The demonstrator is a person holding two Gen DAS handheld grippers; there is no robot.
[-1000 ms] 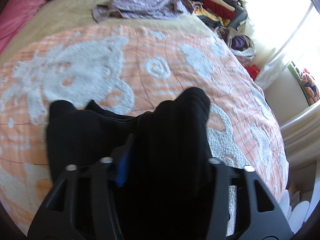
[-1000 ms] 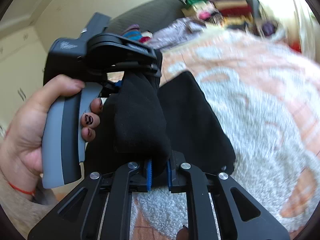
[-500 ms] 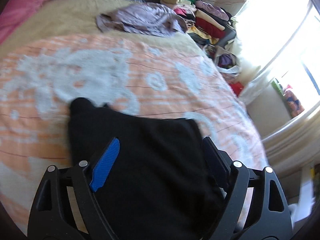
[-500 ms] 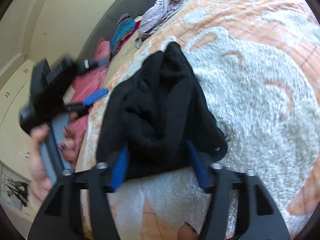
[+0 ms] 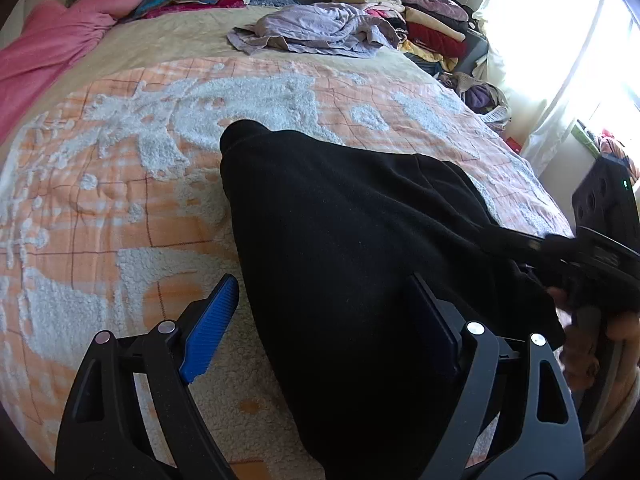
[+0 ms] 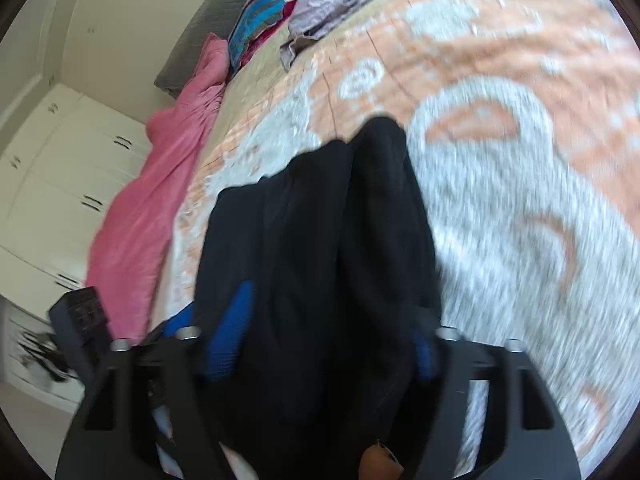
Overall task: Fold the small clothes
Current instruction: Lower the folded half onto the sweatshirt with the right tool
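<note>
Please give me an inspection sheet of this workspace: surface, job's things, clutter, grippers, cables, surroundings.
Surface: orange-and-white blanket on the bed.
Job's things: black garment lying on the blanket.
Clutter: lilac crumpled clothes; pink cloth; stacked clothes.
Grippers: left gripper open astride the garment, jaws have just been opening; right gripper jaws just been closing, garment between them, blurred.
Cables: nothing seen.
Surroundings: bright window; white cupboards.

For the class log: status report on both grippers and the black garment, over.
Left gripper open, its left pad clear of the black garment. Right gripper jaws just closing around the garment; grip unclear through blur. Garment lies on the bedspread. Nothing in the way.
</note>
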